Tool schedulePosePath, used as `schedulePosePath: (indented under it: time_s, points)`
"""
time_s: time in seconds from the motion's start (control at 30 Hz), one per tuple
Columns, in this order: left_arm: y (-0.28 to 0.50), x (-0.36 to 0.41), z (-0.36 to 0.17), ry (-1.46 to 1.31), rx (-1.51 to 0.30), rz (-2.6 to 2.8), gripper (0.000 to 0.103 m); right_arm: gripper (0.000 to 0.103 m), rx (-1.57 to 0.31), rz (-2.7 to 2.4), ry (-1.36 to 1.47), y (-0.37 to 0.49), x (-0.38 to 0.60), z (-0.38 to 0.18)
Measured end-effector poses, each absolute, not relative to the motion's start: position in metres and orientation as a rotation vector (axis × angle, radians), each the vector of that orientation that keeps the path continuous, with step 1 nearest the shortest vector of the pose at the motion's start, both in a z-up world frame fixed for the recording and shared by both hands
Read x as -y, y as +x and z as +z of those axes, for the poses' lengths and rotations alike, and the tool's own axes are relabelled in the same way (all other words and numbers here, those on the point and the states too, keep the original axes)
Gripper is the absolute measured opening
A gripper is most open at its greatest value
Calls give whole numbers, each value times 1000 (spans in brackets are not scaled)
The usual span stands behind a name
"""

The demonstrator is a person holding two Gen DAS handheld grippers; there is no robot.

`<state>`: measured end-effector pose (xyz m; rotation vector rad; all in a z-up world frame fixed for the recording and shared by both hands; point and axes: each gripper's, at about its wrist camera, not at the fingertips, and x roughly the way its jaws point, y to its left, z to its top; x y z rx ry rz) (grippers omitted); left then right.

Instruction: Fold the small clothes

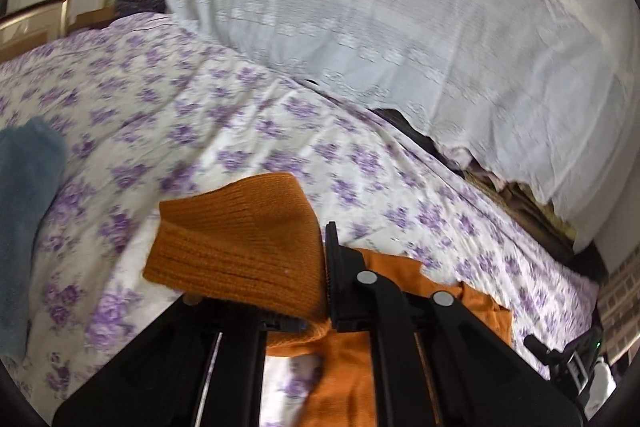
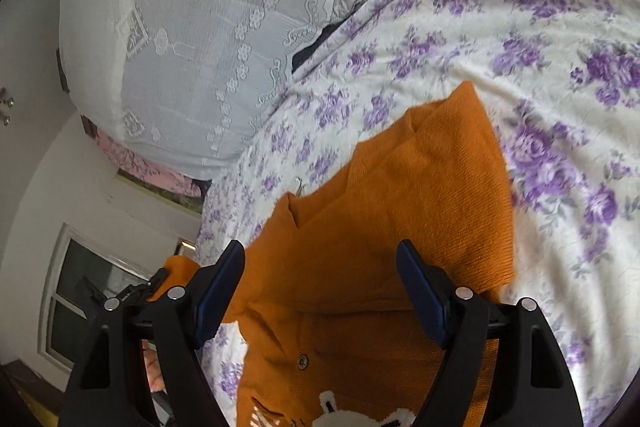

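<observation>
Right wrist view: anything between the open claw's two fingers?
Yes. The orange sweater lies on the floral bedsheet under the gap of the right claw; its pads touch nothing.

We see an orange knit sweater (image 2: 400, 227) lying lower centre on the floral sheet, 1 button and white animal motif showing, ribbed sleeve cuff (image 1: 240, 243) lifted.

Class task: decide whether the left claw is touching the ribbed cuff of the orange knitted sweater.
Touching. The left wrist view shows the left claw shut on the ribbed cuff of the orange knitted sweater, which is lifted off the floral bedsheet.
</observation>
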<state>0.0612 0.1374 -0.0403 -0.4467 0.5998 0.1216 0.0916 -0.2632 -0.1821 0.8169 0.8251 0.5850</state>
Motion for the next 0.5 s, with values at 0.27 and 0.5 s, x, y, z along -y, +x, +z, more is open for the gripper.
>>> schedulePosePath:
  time_s: [0.27,0.5]
  points:
    - [84,-81,-41,-370,-635,51,6,79,-811,580,859,93,275,-179]
    - [105,-28,-47,-330,-662,-15,6,79,-795,576,901,94,287,-179]
